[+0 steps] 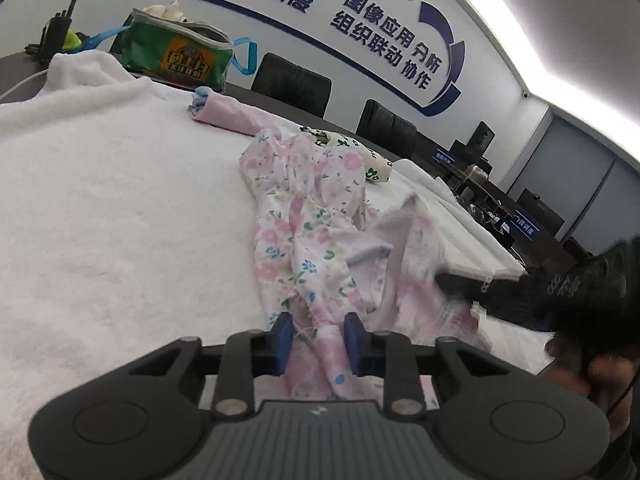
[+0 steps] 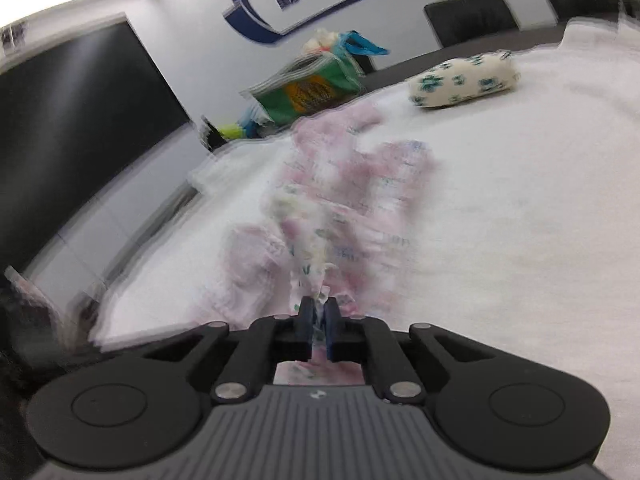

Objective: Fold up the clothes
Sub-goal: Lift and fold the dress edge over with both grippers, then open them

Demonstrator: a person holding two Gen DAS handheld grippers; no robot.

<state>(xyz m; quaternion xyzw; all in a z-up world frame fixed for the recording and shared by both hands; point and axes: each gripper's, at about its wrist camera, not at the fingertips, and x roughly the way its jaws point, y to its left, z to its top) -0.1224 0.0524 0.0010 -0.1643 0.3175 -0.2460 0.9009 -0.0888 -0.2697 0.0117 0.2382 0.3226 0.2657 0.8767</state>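
Observation:
A pink floral garment [image 1: 316,216] lies crumpled on the white fleece-covered table [image 1: 100,208]. My left gripper [image 1: 319,330] stands partly open at its near end, and a strip of the fabric runs between the blue fingers [image 1: 285,334] with slack on either side. My right gripper [image 2: 316,316] is shut on a bunched edge of the same garment [image 2: 352,184], which looks blurred in the right wrist view. In the left wrist view the right gripper [image 1: 464,286] comes in from the right and holds a raised fold of the cloth.
A folded cream garment with green flowers [image 2: 464,76] and a rolled pink one [image 1: 224,110] lie further back. A green bag [image 1: 180,56] stands at the far table edge, with black chairs [image 1: 292,80] behind it. A hand [image 1: 600,368] shows at the right.

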